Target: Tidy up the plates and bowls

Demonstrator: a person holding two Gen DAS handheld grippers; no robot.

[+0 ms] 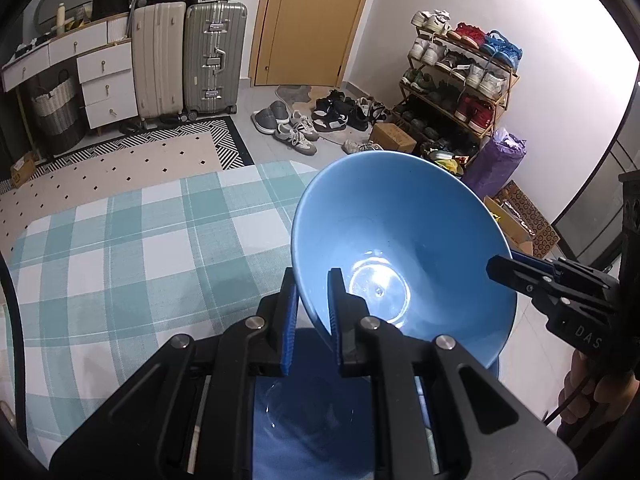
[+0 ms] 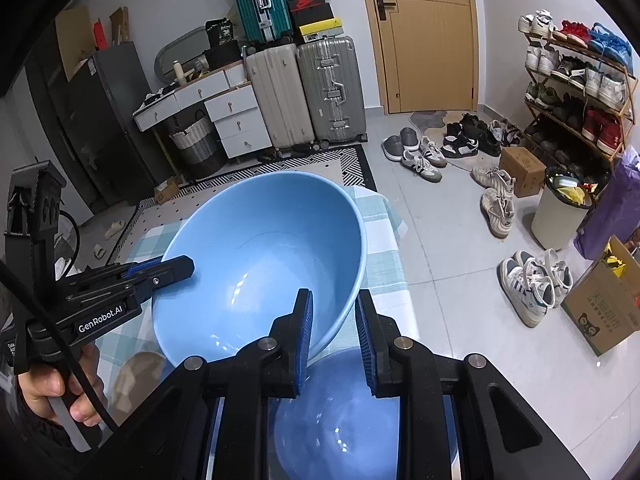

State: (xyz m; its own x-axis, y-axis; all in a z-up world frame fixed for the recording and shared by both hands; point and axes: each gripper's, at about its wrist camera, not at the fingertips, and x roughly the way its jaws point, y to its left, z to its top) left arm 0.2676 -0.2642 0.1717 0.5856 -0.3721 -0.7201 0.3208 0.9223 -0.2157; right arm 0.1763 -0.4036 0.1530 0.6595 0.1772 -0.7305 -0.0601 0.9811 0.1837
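the left gripper [image 2: 176,266] reads "genrobot.ai" along its body, and the right gripper [image 1: 500,268] shows "das" on its side. a black bag on the dresser carries "36". both clamp the blue bowl [image 1: 400,232], tilted and lifted clear of a second blue bowl [image 2: 340,412] below it: left jaws pinch the rim at about 7 o'clock in the left wrist view, right jaws grip the rim at 5 o'clock in the right wrist view. underneath lies a teal checked cloth [image 1: 140,248]; suitcases [image 1: 216,60] at 11 o'clock, wooden door [image 1: 312,20] at 12, shoe rack [image 1: 460,76] at 2.
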